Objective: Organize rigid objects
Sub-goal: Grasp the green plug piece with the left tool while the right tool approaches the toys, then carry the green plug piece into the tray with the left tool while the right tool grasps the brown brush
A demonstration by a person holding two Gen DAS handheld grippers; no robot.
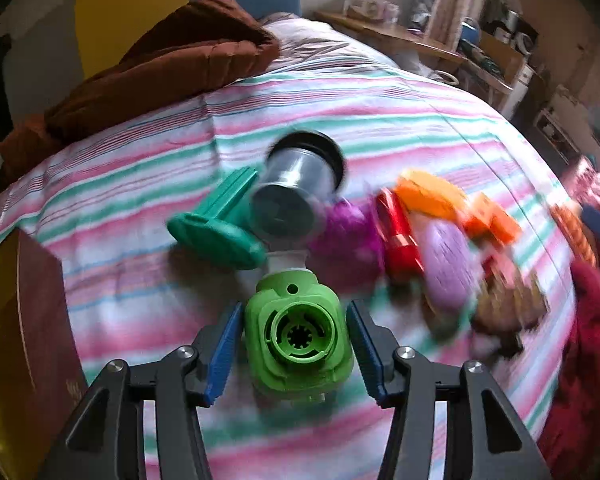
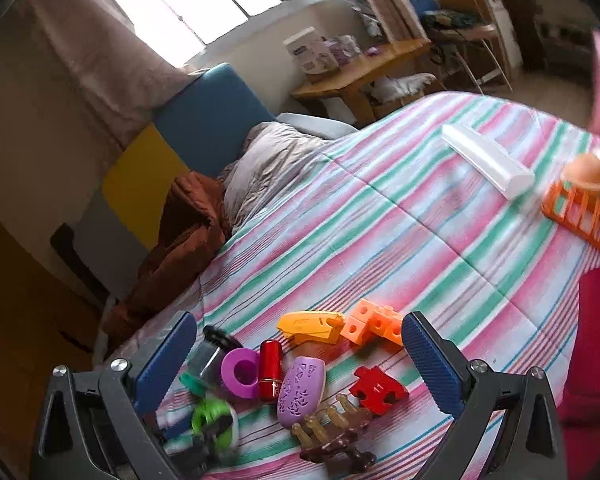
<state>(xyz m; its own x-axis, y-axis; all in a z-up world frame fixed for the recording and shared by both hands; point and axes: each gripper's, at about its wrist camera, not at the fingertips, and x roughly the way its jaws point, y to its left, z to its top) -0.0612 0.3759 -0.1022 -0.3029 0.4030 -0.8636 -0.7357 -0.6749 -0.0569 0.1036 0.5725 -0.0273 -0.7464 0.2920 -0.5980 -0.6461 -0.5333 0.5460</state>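
A pile of small rigid objects lies on a striped bedspread point(image 2: 380, 216). My left gripper point(image 1: 295, 346) has its blue pads on either side of a lime green plastic part point(image 1: 296, 336), also seen in the right wrist view point(image 2: 214, 420); small gaps show on both sides. Just beyond lie a clear jar with a black rim point(image 1: 300, 176), a teal part point(image 1: 216, 224), a purple ring point(image 2: 242, 372), a red cylinder point(image 2: 270, 368), a lilac oval case point(image 2: 302, 392), an orange clip point(image 2: 312, 326), orange cubes point(image 2: 374, 326), a red puzzle piece point(image 2: 378, 390) and a brown rack point(image 2: 336, 436). My right gripper point(image 2: 296, 364) is open above the pile.
An orange basket point(image 2: 584, 216) holding a peach cup point(image 2: 590, 172) stands at the bed's right edge, beside a white long box point(image 2: 486, 160). A brown blanket point(image 1: 160, 64) lies at the head of the bed. A brown box point(image 1: 40, 320) is at the left.
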